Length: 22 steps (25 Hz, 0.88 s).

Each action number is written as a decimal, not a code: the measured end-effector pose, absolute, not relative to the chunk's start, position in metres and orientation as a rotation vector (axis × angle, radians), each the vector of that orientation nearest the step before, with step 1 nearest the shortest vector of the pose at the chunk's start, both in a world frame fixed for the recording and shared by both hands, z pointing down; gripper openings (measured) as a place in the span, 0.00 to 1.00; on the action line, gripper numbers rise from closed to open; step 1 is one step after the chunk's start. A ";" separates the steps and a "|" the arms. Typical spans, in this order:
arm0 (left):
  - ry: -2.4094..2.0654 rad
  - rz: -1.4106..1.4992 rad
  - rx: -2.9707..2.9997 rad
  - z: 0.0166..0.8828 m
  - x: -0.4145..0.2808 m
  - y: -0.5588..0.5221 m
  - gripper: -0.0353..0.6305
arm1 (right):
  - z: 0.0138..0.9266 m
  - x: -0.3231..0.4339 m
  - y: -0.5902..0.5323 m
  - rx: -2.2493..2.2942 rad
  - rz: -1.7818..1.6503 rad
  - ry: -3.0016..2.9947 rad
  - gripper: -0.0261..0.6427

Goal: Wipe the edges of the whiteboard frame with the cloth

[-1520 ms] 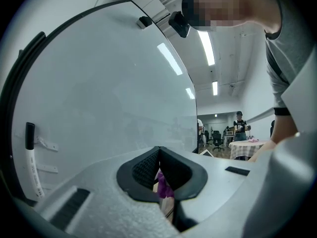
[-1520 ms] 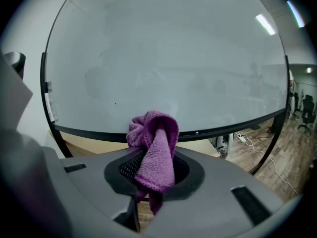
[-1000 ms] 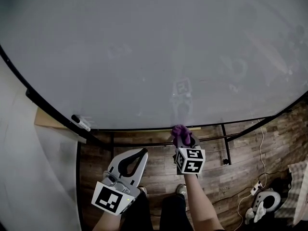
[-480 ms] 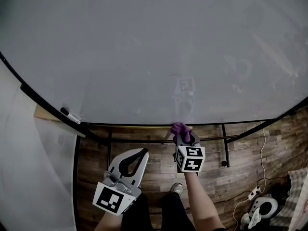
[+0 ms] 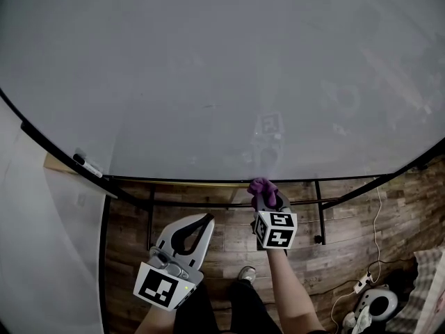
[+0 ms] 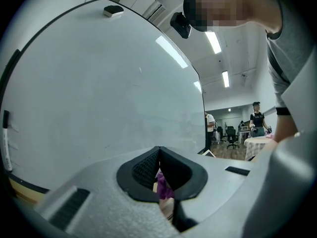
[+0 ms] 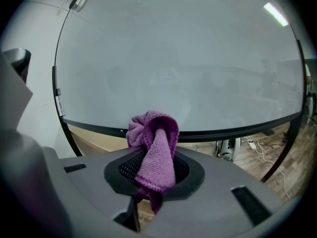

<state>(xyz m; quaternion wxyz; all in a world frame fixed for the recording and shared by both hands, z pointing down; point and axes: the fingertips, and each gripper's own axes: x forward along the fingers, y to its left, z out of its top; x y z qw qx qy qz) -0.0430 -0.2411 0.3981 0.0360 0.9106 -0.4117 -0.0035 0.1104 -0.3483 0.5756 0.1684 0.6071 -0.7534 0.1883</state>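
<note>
- The left gripper (image 5: 206, 220) hangs at 7 o'clock in the head view, well below the board. Its fingers are together on nothing and point toward 1 o'clock.
- The right gripper (image 5: 265, 200) is much the nearer to the work. Its fingers are clamped on the bunched purple cloth (image 5: 262, 186), which sticks out at 12 o'clock from them.
- The cloth's wad sits at the bottom edge of the whiteboard frame (image 5: 174, 179), touching it or just beside it; I cannot tell which.
- That edge runs 9 to 3 o'clock, so the wipe probably travels sideways along it.
- The right forearm rises from 6 o'clock, aiming the gripper at the board.
</note>
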 end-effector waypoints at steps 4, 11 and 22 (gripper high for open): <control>-1.268 -0.023 2.807 0.396 -0.022 -0.242 0.08 | 0.574 0.131 -0.348 1.725 0.534 -2.148 0.14; -1.248 -0.006 2.807 0.398 0.016 -0.243 0.08 | 0.573 0.173 -0.348 1.748 0.531 -2.131 0.14; -1.287 -0.031 2.825 0.393 0.052 -0.241 0.08 | 0.573 0.229 -0.348 1.778 0.536 -2.102 0.14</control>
